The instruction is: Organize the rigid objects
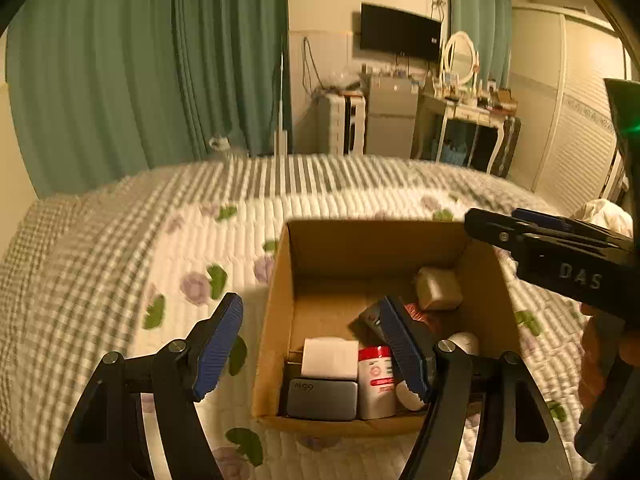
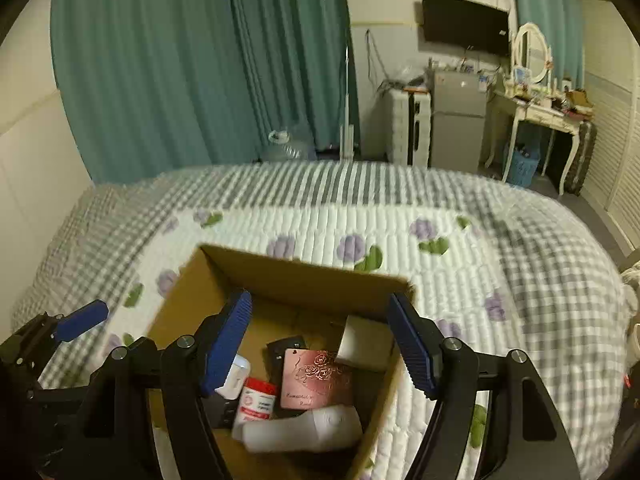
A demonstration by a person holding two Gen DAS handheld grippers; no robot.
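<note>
Cardboard box (image 2: 304, 276) on bed (image 2: 460, 216), just under both hand-held grippers, full: white bottle (image 2: 300, 430), pink card (image 2: 316, 380), red-cap jar (image 1: 376, 380), gray charger (image 1: 322, 398). Left hand-held gripper (image 1: 316, 350) wide, empty; right hand-held gripper (image 2: 324, 344) wide, empty. Risk: finger bumps box wall, soft bed lets box tip, stuff spills.

Warm-lit bedroom: teal curtains (image 2: 192, 64) behind a quilted bed (image 2: 440, 208), wall television (image 2: 464, 24), small grey fridge (image 2: 458, 116), white dressing table with oval mirror (image 2: 530, 50)
</note>
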